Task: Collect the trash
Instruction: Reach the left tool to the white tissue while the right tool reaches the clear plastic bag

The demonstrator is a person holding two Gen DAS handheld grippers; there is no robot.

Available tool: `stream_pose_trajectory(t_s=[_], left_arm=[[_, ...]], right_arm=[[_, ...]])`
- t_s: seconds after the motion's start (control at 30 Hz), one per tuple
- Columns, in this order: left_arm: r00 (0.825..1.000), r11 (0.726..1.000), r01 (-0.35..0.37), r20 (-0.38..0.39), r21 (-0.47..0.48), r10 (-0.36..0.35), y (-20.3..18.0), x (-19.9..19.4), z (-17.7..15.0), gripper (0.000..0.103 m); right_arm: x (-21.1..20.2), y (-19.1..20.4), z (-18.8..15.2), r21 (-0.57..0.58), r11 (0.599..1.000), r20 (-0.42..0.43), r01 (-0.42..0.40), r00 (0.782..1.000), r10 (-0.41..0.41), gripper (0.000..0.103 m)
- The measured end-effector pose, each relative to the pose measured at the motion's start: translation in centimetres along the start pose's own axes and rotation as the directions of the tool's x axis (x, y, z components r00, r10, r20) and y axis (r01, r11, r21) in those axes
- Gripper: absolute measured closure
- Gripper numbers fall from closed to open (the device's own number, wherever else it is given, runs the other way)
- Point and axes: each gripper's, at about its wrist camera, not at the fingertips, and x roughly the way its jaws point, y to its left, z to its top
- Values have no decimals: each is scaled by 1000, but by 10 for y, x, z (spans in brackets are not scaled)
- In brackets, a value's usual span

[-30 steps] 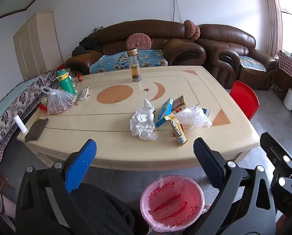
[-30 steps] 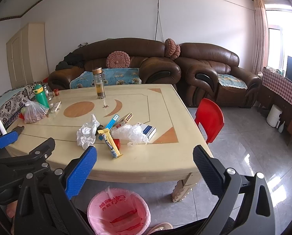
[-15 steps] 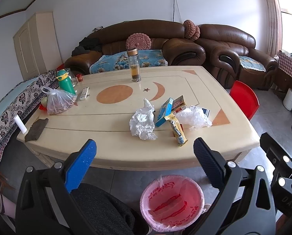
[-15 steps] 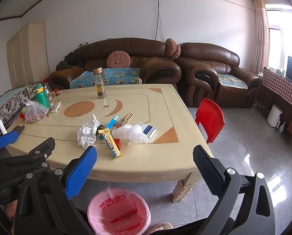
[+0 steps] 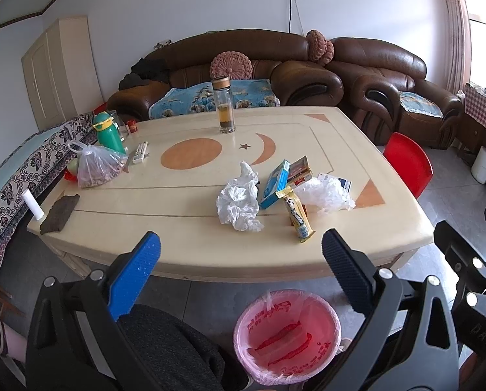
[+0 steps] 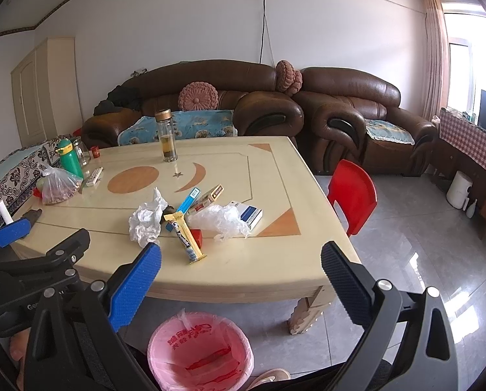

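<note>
Left wrist view is showing the trash lying in a loose cluster on the near right part of the cream table (image 5: 164, 208): a crumpled white paper wad (image 5: 238, 203), a tilted blue box (image 5: 275, 184) just beside it, a yellow snack wrapper (image 5: 297, 216) pointing toward the table's near edge, and a crinkled clear plastic bag (image 5: 326, 194) partly covering a white and blue carton (image 5: 342, 182). A small red and tan pack (image 5: 299, 170) is leaning behind the blue box. Right wrist view is also showing a small red item (image 6: 196, 237) touching the wrapper's right side.

On the floor below the table's near edge, a bin lined with a pink bag (image 5: 286, 335) is standing open, with red printed plastic lying inside.

Both tools are hanging above the floor short of the table, well apart from the trash. The left gripper (image 5: 241, 254) is standing with its jaws spread wide and nothing between them; the right gripper (image 6: 241, 265) is gaping equally wide and empty.

Farther out, a glass bottle (image 5: 223, 106) with amber liquid is standing upright at the table's far side, a green flask (image 5: 107, 132) and a filled plastic bag (image 5: 96, 166) are sitting at the left end, and a red chair (image 5: 407, 164) is waiting beside the right edge. Brown leather sofas (image 5: 243, 65) are lining the wall behind.
</note>
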Motion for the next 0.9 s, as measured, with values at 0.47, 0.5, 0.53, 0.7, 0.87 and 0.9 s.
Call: stream_pose_trajectory(t_s=[0.47,0.5,0.53,0.7,0.87,0.9], left_arm=[[977,995,89,-193,-46,-96,17,65,-4,6],[973,994,94,-206,-47,-102,18,71,-4,6],[970,994,98,-219,-47,-106,20,78,-5,6],[958,994,99,-266,-51,-109,25,109,-4,6],[947,991,125,-293,-55,-136,26,142,1,6],[946,990,130,-293,-58,-141,26,147,2,6]], right_arm=[[49,-13,1,-4,997,-63,-80,995,79,7],[54,-15,1,-4,995,-68,-97,993,96,7],[60,-17,1,-3,993,-76,-115,991,114,7],[92,-26,1,0,990,-99,-144,985,143,7],[134,-34,1,7,983,-136,-183,974,182,7],[144,-35,2,1,983,-142,-184,973,182,7]])
